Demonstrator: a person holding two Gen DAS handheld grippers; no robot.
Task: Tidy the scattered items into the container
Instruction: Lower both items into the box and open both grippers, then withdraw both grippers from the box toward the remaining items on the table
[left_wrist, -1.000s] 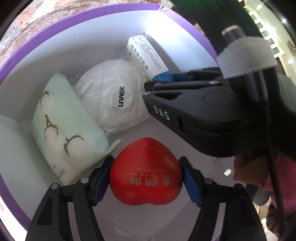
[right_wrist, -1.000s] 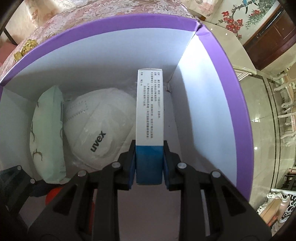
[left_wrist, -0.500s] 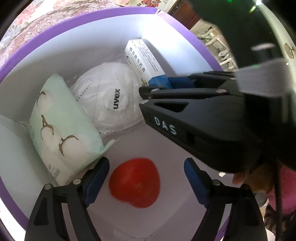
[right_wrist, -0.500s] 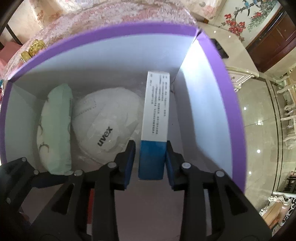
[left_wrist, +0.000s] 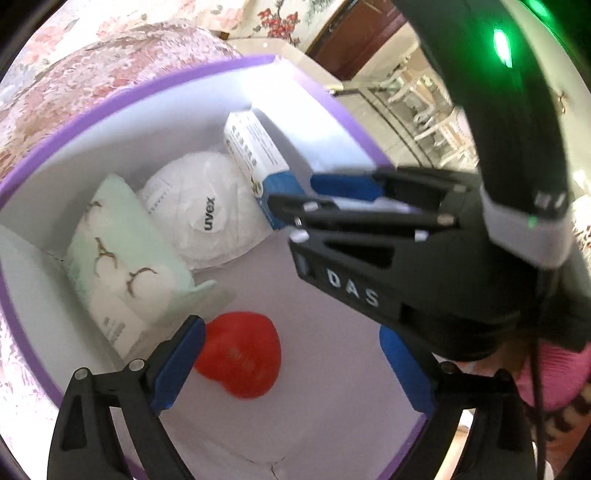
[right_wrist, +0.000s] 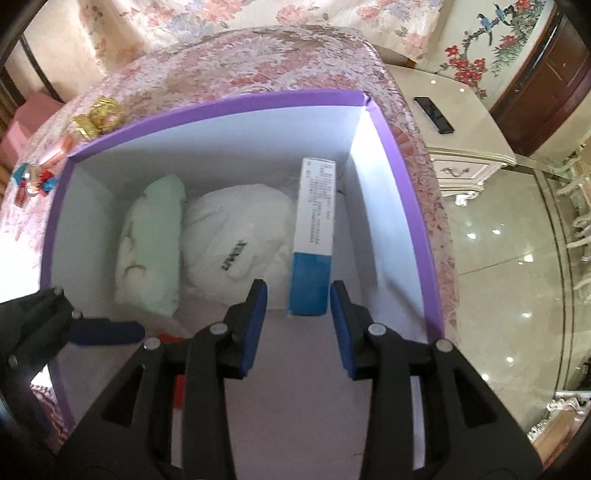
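Note:
A purple box with a white inside holds a pale green tissue pack, a white uvex mask, a white and blue carton and a red heart-shaped ball. My left gripper is open above the box floor, the ball lying loose beside its left finger. My right gripper is open, its pads apart on either side of the carton's blue end, not touching it. The right gripper also shows in the left wrist view.
The box sits on a pink floral bedspread. Small loose items lie beyond the box at the left: a gold object and red and blue bits. A white nightstand with a black remote stands at the right.
My left gripper opened and dropped the red ball onto the box floor, then pulled back. My right gripper opened off the carton, which now rests in the box, and drew back upward.

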